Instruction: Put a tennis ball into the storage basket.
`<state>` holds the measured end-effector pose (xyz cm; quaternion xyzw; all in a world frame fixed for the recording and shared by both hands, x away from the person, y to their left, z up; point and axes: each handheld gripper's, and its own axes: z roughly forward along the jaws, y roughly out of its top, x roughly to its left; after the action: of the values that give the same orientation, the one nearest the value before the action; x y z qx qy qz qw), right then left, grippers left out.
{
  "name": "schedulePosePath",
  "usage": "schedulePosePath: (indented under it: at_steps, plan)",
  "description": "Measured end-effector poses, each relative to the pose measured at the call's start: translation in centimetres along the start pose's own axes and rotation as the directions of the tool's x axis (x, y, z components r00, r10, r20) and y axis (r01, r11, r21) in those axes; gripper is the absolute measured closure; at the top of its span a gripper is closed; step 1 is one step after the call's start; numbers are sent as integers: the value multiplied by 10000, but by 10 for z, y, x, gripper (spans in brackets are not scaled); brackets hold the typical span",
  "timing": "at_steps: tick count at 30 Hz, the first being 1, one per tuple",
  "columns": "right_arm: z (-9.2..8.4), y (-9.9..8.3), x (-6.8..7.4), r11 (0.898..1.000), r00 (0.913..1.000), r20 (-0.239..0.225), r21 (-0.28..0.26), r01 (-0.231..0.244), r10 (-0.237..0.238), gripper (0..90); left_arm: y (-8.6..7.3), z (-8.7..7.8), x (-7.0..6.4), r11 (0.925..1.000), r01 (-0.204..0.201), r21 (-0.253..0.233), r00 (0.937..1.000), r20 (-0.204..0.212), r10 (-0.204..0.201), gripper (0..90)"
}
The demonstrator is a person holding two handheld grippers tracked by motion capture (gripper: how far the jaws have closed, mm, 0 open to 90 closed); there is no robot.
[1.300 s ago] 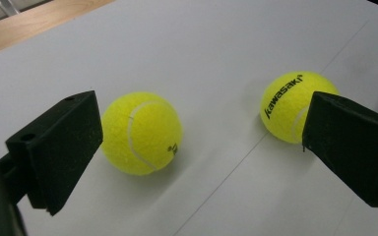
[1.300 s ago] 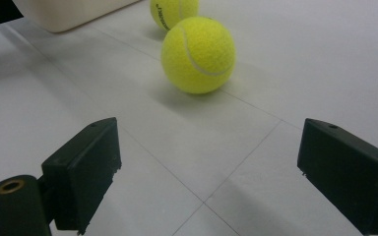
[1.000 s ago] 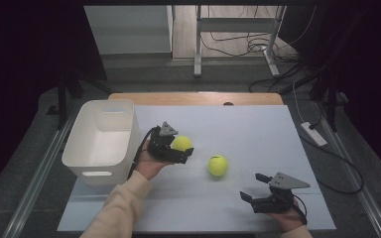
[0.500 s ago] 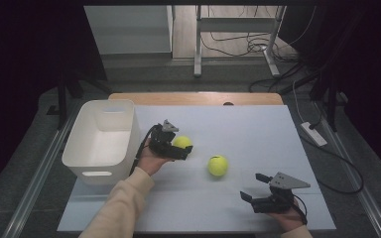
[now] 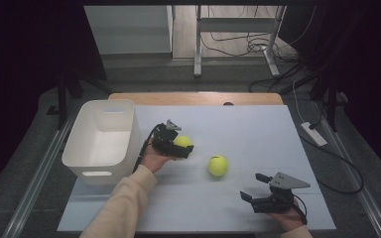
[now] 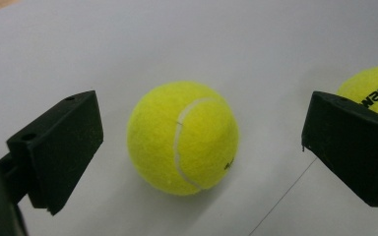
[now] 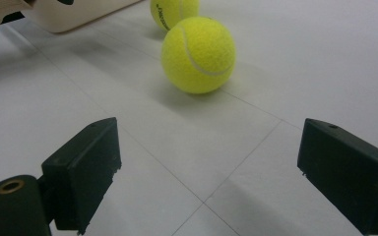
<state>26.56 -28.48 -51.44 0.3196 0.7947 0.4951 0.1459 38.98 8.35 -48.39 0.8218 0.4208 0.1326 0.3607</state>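
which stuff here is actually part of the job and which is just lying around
In the job:
- fuzzy yellow tennis ball between the open left gripper jaws, not yet gripped
- second yellow tennis ball mid-table
- white plastic bin, probably where the balls go
- open right gripper, idle

Lying about:
- white power strip beside the table
- loose cables on the floor

Looking along the left gripper (image 6: 197,147): two black jaws spread wide, touching nothing. Between them, a yellow tennis ball (image 6: 183,137) resting on the pale table (image 6: 187,39), white seam curving down its face. Behind the right-hand jaw, a second tennis ball (image 6: 374,88) with dark lettering, partly hidden
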Motion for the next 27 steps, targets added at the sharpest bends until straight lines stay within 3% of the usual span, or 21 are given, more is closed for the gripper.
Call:
schedulePosePath:
  at_steps: [17,27]
  plan:
    - [1,-1,0,10000,10000,1,39,38,-38,95,1,12,6,9997,63,232,9999,-134,-60,32]
    - [1,-1,0,9999,10000,4,82,77,-77,95,-2,23,11,9984,269,502,9996,37,-271,34]
